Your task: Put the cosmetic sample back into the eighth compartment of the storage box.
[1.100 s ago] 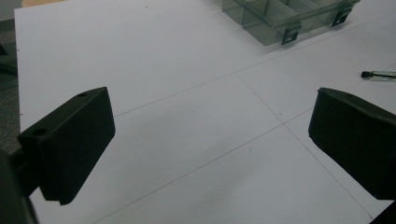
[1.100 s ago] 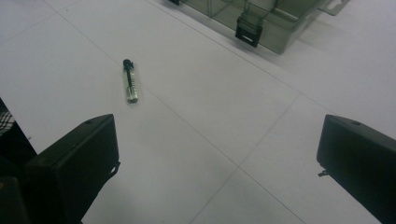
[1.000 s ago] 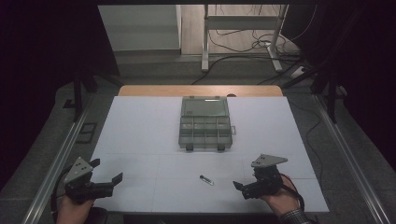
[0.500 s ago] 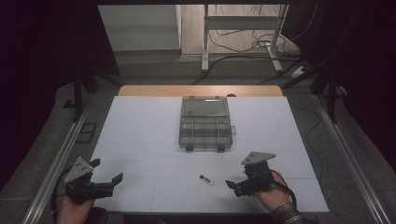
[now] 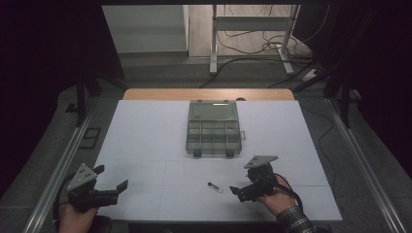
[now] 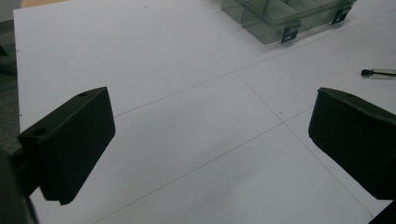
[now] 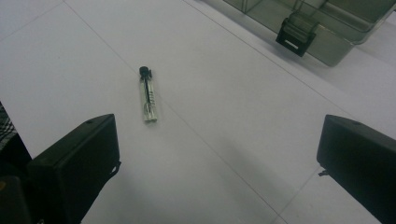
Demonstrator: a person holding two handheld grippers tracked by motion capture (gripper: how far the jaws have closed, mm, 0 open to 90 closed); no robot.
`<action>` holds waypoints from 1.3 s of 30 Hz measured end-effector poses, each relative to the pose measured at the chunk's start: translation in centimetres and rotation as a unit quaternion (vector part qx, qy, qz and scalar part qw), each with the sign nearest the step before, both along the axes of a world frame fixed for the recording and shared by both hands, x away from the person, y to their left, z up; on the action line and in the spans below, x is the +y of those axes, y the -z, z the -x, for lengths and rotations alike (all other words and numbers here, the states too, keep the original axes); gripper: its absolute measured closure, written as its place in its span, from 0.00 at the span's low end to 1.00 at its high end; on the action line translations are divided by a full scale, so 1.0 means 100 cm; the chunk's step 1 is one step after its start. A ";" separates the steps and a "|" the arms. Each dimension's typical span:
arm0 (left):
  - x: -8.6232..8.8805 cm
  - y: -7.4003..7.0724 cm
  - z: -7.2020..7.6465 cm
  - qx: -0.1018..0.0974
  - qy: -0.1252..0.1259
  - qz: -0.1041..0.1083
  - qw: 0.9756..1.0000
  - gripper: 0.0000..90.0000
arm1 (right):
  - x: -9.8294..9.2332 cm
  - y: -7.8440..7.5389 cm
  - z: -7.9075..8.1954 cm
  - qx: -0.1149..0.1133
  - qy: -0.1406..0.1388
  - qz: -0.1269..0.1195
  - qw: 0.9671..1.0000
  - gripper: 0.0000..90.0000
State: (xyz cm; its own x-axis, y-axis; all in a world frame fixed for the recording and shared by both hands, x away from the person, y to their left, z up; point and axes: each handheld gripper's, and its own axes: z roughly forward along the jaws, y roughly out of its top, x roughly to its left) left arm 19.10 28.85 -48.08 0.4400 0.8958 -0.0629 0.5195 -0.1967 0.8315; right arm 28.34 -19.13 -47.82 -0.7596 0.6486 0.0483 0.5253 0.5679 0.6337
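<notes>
White board [image 5: 145,141] covers the table, with dark floor and cables beyond, and we see a clear compartment box [image 5: 214,132] lying open at its middle. Our right gripper [image 5: 241,190], jaws spread wide and holding nothing, hovers just beside the small clear vial [image 5: 214,187], which lies flat near the front edge with bare board around it and well apart from the box. Our left gripper [image 5: 115,187], also spread and holding nothing, sits at the front left corner with open board ahead.

hand-held gripper [image 7: 217,163] jaws apart | vial [image 7: 148,97] on table | organizer box [image 7: 322,25] beyond
</notes>
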 end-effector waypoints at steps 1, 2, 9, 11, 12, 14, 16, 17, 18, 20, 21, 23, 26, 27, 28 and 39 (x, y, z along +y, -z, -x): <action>0.000 0.000 0.000 0.000 0.000 0.000 1.000 0.01 | 0.002 0.000 -0.001 0.001 0.000 0.001 1.000 0.00; 0.000 0.000 0.000 0.000 0.000 0.000 1.000 0.01 | 0.003 0.000 -0.001 0.003 0.000 0.003 1.000 0.00; 0.000 0.000 0.000 0.001 0.001 -0.001 1.000 0.01 | 0.012 0.003 -0.007 0.023 0.000 0.014 1.000 0.00; 0.000 0.000 0.000 0.001 0.002 -0.002 1.000 0.01 | 0.015 0.003 -0.008 0.030 -0.003 0.013 0.999 0.00; 0.000 0.000 0.000 0.001 0.002 -0.002 1.000 0.01 | 0.016 0.003 -0.009 0.032 -0.003 0.012 0.999 0.00; -0.001 0.000 0.000 0.001 0.003 -0.002 1.000 0.02 | 0.020 0.003 -0.011 0.037 -0.004 0.013 0.999 0.01; -0.001 0.000 0.000 0.001 0.004 -0.003 1.000 0.02 | 0.023 0.003 -0.013 0.034 -0.003 0.019 0.999 0.04; -0.001 0.000 0.000 0.001 0.005 -0.003 1.000 0.02 | 0.025 0.003 -0.014 0.034 -0.005 0.021 0.999 0.05; -0.001 0.000 0.000 0.001 0.005 -0.003 1.000 0.02 | 0.027 0.003 -0.015 0.034 -0.003 0.022 0.999 0.06; -0.001 0.000 0.000 0.000 0.006 -0.005 1.000 0.02 | 0.031 0.003 -0.017 0.038 -0.005 0.023 0.999 0.08; -0.001 0.000 0.000 0.000 0.006 -0.005 1.000 0.02 | 0.034 0.003 -0.017 0.037 -0.005 0.024 0.999 0.08; -0.001 0.000 0.000 0.000 0.006 -0.005 1.000 0.02 | 0.037 0.003 -0.018 0.035 -0.008 0.028 0.999 0.11; -0.001 0.000 0.000 0.001 0.007 -0.006 1.000 0.02 | 0.043 0.005 -0.018 0.034 -0.013 0.030 0.999 0.12; -0.001 0.000 0.000 0.000 0.007 -0.006 1.000 0.02 | 0.045 0.005 -0.018 0.034 -0.015 0.032 0.999 0.13; -0.002 0.000 0.000 0.000 0.008 -0.006 1.000 0.02 | 0.046 0.006 -0.019 0.033 -0.016 0.036 0.999 0.13; -0.002 0.000 0.000 0.000 0.010 -0.011 1.000 0.02 | 0.062 0.014 -0.024 0.061 -0.046 0.051 0.996 0.33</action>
